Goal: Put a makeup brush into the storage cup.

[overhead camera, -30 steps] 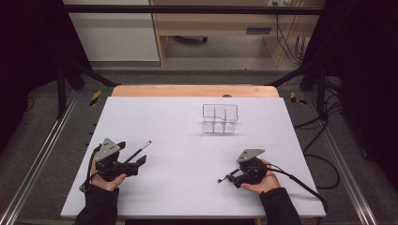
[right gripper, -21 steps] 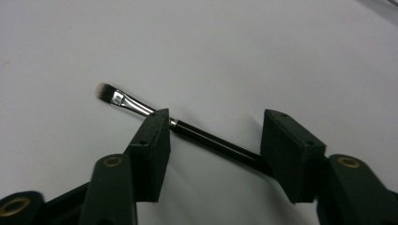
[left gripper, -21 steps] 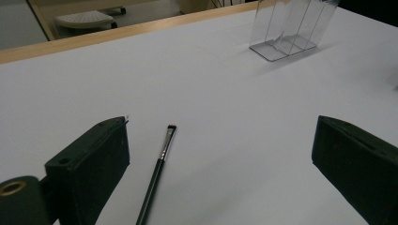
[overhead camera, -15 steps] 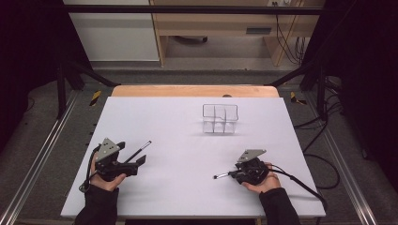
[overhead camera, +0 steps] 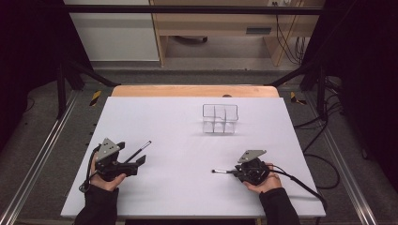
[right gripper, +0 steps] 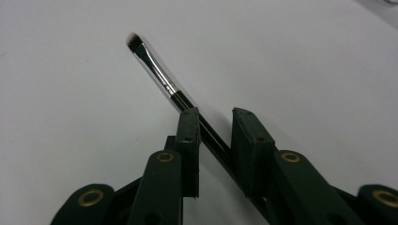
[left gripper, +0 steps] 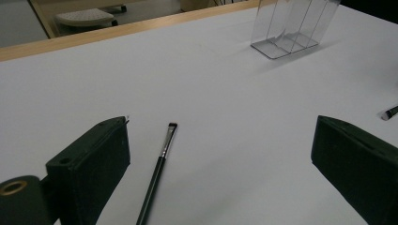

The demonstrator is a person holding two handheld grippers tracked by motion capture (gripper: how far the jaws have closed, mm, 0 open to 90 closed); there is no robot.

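Left gripper [overhead camera: 133,161] sits near-left on the table, jaws wide apart, nothing between the pads. In the left gripper view both black jaw blocks are cut off by the bottom edge. A thin black brush [left gripper: 158,169] with a chrome ferrule and flat tip lies on the white tabletop [overhead camera: 178,126] just inside the left jaw, not touched; its handle end runs out of frame.

Far of centre, slightly right: clear plastic organizer [overhead camera: 220,118], upright, thin dividers. How many compartments it has is hard to read through the transparent walls.

Right gripper [right gripper: 216,123] near-right, jaws have just been closing, now narrow. A second brush [right gripper: 157,72], with the same chrome ferrule and a dark flat tip, runs diagonally between the pads. It looks touched by the left pad, with a gap to the right pad; handle hidden under the jaw linkage. In the high view its tip pokes out left of the gripper [overhead camera: 224,171], low over the table.
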